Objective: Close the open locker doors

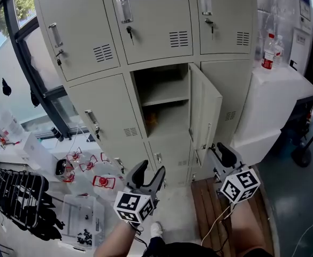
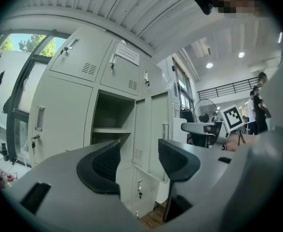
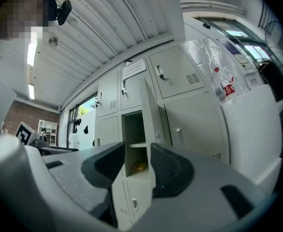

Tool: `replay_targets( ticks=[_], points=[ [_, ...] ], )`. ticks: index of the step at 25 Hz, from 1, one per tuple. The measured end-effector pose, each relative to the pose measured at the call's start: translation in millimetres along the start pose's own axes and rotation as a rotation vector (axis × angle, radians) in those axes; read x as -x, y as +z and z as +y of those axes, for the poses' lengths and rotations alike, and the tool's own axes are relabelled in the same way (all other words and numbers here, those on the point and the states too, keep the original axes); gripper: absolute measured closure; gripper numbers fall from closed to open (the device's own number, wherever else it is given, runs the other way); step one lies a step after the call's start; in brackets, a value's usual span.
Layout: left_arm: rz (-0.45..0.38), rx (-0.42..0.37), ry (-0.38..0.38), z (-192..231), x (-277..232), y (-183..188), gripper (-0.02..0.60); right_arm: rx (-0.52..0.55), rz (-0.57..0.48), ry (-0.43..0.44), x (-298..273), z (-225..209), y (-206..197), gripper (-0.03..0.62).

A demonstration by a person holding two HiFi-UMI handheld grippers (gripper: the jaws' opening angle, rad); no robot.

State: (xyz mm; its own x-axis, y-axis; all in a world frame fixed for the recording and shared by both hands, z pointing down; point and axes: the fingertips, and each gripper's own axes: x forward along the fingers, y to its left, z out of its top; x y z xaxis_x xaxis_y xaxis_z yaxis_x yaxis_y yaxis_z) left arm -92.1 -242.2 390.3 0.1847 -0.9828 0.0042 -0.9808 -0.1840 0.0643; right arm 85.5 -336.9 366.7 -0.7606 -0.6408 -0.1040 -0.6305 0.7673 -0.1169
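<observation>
Your left gripper and right gripper both have their jaws wide apart with nothing between them, on the near side of the locker bank. One compartment in the middle column is open, and its door swings out to the right. A shelf divides it, and a small orange thing lies below the shelf.

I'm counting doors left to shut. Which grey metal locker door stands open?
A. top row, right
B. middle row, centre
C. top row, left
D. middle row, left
B: the grey metal door of the centre compartment in the middle row is swung outward, exposing the shelf inside.
</observation>
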Motion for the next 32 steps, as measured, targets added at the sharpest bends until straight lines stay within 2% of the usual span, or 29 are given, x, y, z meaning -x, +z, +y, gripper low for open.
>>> replay_targets(
  ticks=[10,18,22,32],
  points=[
    [0.000,0.007,-0.127,49,-53,11,0.342,0.020,-0.024,-0.173,-42,-25,11,0.442],
    [0.003,0.025,-0.214,73,-76,12,0.342,0.040,-0.018,-0.278,-58,-29,12,0.442],
    [0.005,0.017,-0.250,82,-82,12,0.342,0.016,-0.028,-0.328,-61,-31,10,0.442],
    [0.020,0.005,-0.306,104,-98,11,0.342,0.056,-0.047,-0.360,-78,-14,13,0.470]
  ],
)
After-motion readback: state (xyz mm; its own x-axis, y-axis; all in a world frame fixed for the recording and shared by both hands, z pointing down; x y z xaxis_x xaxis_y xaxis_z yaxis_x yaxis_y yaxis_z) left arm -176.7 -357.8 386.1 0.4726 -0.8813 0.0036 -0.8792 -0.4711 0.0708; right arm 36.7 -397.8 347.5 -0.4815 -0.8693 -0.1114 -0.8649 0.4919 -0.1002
